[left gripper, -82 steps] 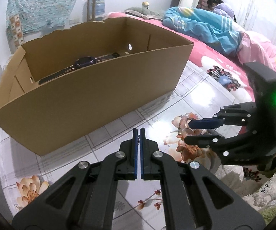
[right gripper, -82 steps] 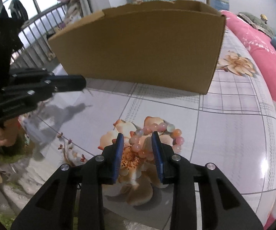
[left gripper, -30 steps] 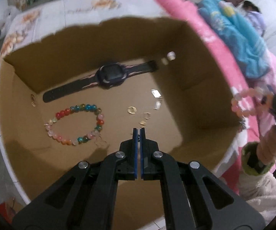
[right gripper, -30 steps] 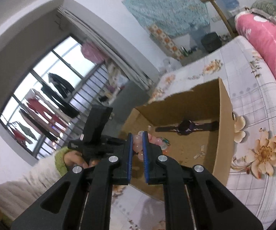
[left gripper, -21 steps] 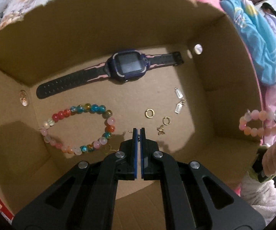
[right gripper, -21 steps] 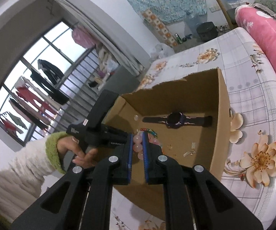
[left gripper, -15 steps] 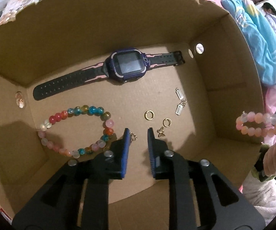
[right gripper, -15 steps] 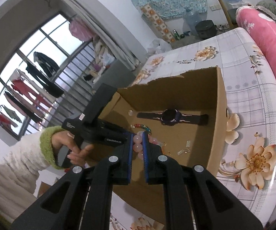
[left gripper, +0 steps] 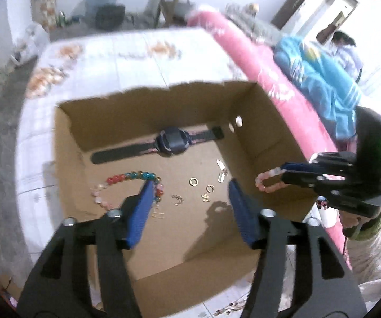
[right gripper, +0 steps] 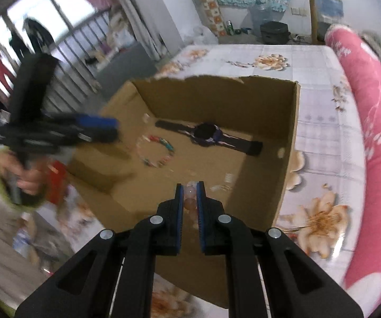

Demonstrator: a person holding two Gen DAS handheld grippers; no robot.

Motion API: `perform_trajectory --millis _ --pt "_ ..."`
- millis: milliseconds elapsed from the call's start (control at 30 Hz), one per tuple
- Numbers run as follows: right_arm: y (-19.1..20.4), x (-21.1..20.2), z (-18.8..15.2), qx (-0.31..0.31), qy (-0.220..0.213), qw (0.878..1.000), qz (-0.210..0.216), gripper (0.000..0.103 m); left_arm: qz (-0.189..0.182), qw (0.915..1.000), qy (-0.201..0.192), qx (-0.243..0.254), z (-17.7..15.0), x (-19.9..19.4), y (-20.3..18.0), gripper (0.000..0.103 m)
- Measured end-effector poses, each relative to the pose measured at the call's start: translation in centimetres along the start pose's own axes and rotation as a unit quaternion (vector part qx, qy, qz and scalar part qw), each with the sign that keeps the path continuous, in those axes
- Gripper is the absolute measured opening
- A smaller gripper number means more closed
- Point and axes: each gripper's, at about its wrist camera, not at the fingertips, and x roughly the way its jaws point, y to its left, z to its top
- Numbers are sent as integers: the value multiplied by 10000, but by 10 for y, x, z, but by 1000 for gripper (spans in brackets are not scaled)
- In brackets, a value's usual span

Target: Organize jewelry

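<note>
**Pink bracelet over box, drop pending**

The pink bracelet [left gripper: 268,182] is pinched in the closed right gripper [right gripper: 190,194], its loop hanging past the fingertips above the box [left gripper: 270,137] floor, right of the left gripper [left gripper: 189,193]. The left jaws have just been opening; nothing is between them. A lower release over bare cardboard, short of the earrings [left gripper: 206,192], is advised. The loop is seen edge-on from the right wrist; its long axis appears to run along the fingers.
</note>
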Motion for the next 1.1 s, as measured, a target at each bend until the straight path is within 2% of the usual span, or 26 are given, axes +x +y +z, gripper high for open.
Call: perform_trajectory --millis 67,133,267,367,533,567,600,667,733,833,900,1033,1100 --pt "9 8 1 -271 252 9990 -235 10 74 9996 -273 27 -11 -17 0 64" --pt "15 16 -1 -363 484 9975 -353 10 204 9985 -494 75 -21 -26 -2 71" --pt "19 18 -3 -244 623 9976 -201 11 369 9960 -807 128 -39 -40 -3 77" --pt "20 2 -6 -18 375 9992 -121 11 564 9931 -1007 225 -52 -49 -8 83" --pt "30 -52 -21 387 -591 9975 48 11 895 9833 -1553 320 -74 -72 -22 91" --pt "34 -64 -27 432 -848 9954 54 16 929 9813 -1657 316 -78 -76 -26 91" --pt "40 -80 -38 515 -1198 9915 6 30 998 9781 -1800 315 -85 -84 -32 93" --pt "50 -99 -54 624 -1648 9842 -179 46 1201 9736 -1926 257 -92 -91 -40 95" --pt "59 -108 -68 673 -1885 9789 -400 53 1463 9690 -1990 107 -101 -96 -47 95" --pt "76 -109 -91 789 -2083 9706 -916 70 1687 9636 -2068 -145 -117 -102 -53 95" --pt "82 -104 -102 887 -2106 9668 -1140 83 1958 9575 -2091 -342 -127 -104 -56 95" --pt "87 -82 -115 1031 -1862 9594 -1852 90 2373 9478 -2056 -561 -139 -97 -56 95" --pt "89 -68 -117 1002 -1620 9569 -2192 93 2448 9483 -1949 -541 -141 -90 -54 95"
